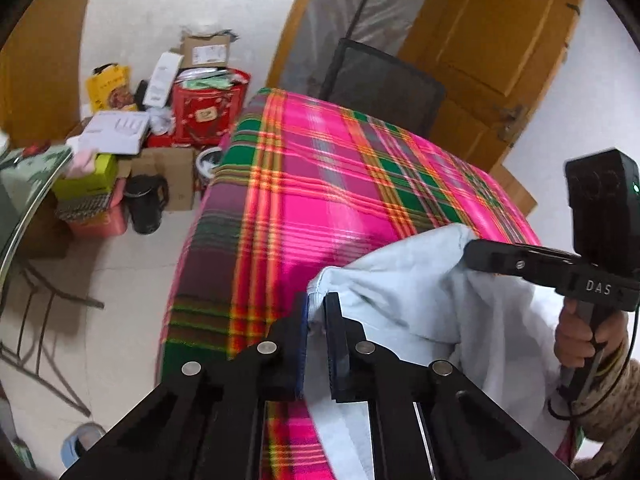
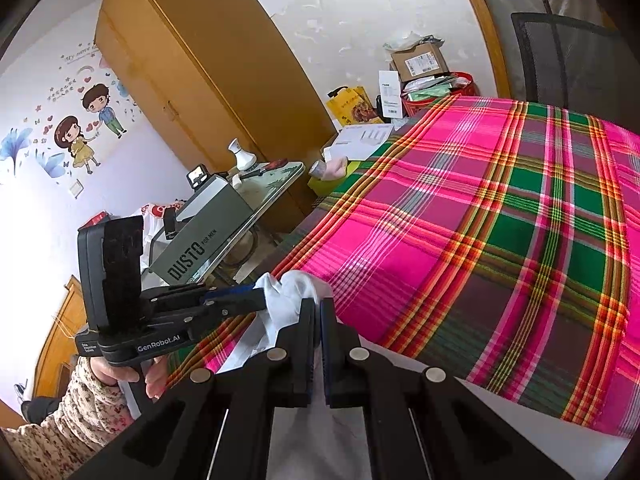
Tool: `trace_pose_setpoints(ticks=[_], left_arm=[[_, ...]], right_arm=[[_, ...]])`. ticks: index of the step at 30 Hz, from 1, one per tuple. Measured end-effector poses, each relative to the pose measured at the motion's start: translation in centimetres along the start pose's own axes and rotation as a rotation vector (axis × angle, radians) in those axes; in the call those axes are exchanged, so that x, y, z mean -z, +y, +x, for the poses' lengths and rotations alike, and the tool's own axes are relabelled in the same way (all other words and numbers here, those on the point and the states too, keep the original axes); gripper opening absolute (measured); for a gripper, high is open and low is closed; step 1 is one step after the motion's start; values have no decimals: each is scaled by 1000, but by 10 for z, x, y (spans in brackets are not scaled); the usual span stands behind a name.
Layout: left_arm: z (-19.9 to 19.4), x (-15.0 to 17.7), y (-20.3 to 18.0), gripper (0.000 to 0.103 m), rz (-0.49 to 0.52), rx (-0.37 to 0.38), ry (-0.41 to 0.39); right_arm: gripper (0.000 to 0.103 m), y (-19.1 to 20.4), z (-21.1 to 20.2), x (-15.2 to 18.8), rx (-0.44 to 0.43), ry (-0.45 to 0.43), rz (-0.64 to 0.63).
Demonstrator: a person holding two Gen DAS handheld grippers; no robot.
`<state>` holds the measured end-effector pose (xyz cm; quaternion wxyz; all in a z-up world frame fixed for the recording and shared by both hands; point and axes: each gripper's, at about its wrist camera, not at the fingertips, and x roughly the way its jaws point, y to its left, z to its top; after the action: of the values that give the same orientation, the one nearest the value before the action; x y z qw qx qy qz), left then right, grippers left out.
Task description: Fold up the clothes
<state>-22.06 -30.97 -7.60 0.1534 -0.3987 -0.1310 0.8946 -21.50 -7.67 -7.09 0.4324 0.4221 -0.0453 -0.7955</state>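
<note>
Black left gripper (image 1: pixel 316 320) fills the near view, its jaws clamped narrow on a hemmed corner of the pale blue soft cotton garment (image 1: pixel 420 300); no earlier view shows how they got there. Just beside it the right gripper (image 2: pixel 318 320) has its jaws pinched tight on another bunch of that cloth. Between the two grips the garment hangs slack, raised off the near edge of the pink and green plaid bedspread (image 1: pixel 320 184), its held edge running from one gripper to the other. Ahead, the bedspread lies bare and wide, probably room enough to spread it flat.
</note>
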Motion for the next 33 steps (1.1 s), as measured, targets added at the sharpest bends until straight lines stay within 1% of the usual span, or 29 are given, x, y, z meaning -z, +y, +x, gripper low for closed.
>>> trace_pose_setpoints(ticks=[3, 5, 6, 7, 9, 10, 11, 12, 13, 15, 17, 19, 22, 23, 26, 29, 31, 32, 33], left_arm=[[0, 2, 12, 8, -86, 20, 0], [4, 3, 15, 8, -119, 24, 7], [6, 3, 16, 8, -133, 23, 12], [7, 3, 17, 12, -150, 23, 17], [8, 4, 20, 15, -204, 28, 28], [7, 4, 20, 23, -218, 18, 30], [4, 4, 19, 25, -229, 9, 27], [1, 4, 18, 33, -239, -1, 23], [-3, 5, 17, 35, -249, -14, 14], [-14, 5, 17, 35, -272, -33, -8], [-25, 6, 20, 35, -319, -25, -36], [-33, 7, 26, 35, -373, 8, -47], [-30, 8, 27, 35, -445, 193, -33], [-26, 7, 23, 35, -444, 220, -21], [-5, 1, 14, 35, -437, 262, 36], [13, -3, 23, 35, -527, 323, 69], [21, -5, 29, 36, -577, 345, 77], [24, -5, 30, 39, -587, 359, 79], [26, -4, 32, 48, -601, 371, 81]], right_arm=[[3, -2, -5, -2, 13, -24, 5], [3, -3, -7, -3, 4, -33, 13], [3, 2, -7, -2, 3, -29, -4], [3, 6, -7, 0, 3, -27, -22], [3, 17, -5, 4, -3, -21, -65], [3, 20, -4, 5, -5, -18, -75], [3, 23, -2, 6, -7, -12, -81], [3, 25, 0, 8, -8, -7, -87], [3, 27, 2, 8, -9, -3, -91], [3, 30, 5, 10, -8, 6, -100], [3, 33, 5, 12, -13, 6, -105], [3, 35, 5, 13, -16, 5, -111], [3, 38, 3, 14, -16, 2, -119], [3, 38, 3, 14, -19, 0, -119], [3, 40, 2, 15, -25, -5, -114], [3, 44, 4, 18, -30, 6, -121], [3, 48, 8, 20, -34, 17, -131], [3, 50, 10, 21, -36, 24, -136], [3, 52, 13, 22, -37, 32, -142]])
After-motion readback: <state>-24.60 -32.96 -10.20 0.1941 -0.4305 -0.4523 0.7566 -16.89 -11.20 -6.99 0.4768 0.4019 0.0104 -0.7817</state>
